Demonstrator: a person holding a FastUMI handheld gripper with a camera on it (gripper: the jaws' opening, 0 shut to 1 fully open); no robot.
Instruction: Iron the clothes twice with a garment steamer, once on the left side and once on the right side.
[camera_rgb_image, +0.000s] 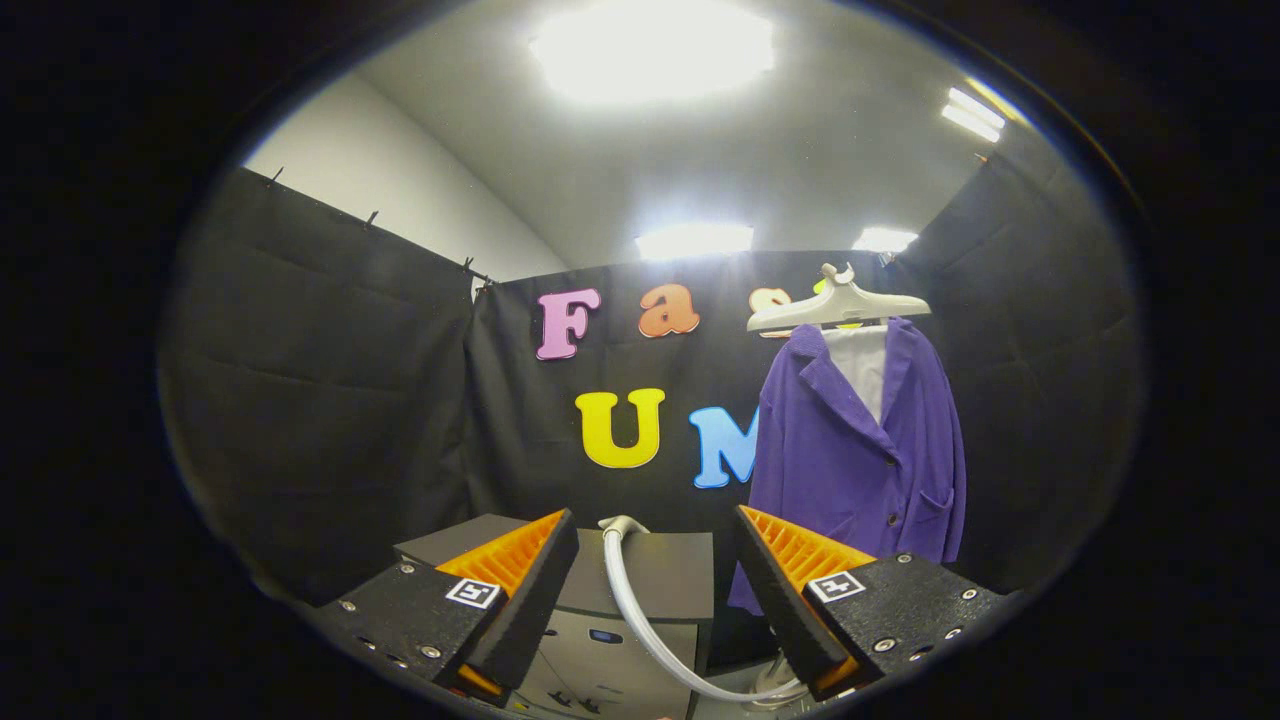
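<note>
- Judging from what shows, you have not started either pass: your tongs (655, 590) stand spread wide with nothing between them, so the steamer head is not yet in your grip.
- The purple jacket (860, 450) hangs on a pale hanger (838, 305) against the booth's black cloth wall, beyond the tongs and a little to the right of them; it is well apart from the fingers.
- A white hose (640, 620) rises from the dark grey cabinet-like unit (650, 580) that sits left of the jacket's hem, then curves down toward the base below the jacket. This looks like the garment steamer's hose; where the head lies I cannot tell.
- Whether the jacket's front is creased or smooth is too small to read.
- Left for you, as I judge it: find and pinch the steamer head, then run it down the jacket's left side once and its right side once.
</note>
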